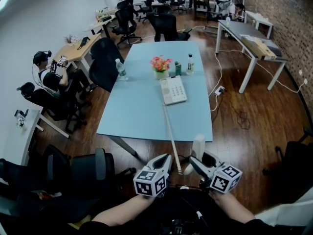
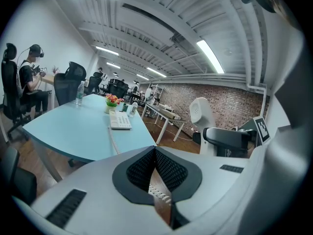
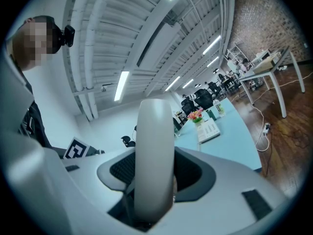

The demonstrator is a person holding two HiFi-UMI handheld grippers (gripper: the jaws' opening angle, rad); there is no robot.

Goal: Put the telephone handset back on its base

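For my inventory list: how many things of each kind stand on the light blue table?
Clear plastic bottle: 2
Small green container: 1
White push-button telephone base: 1
Pot of pink flowers: 1
Total: 5

The handset's (image 3: 154, 146) lower end is hiding between the right gripper's (image 3: 155, 175) jaws; the base's (image 1: 173, 90) keys are showing too small to read

Brick wall (image 1: 286, 13), wooden floor (image 1: 244, 131), black office chairs (image 1: 164, 26), ceiling striplights (image 2: 210, 55).
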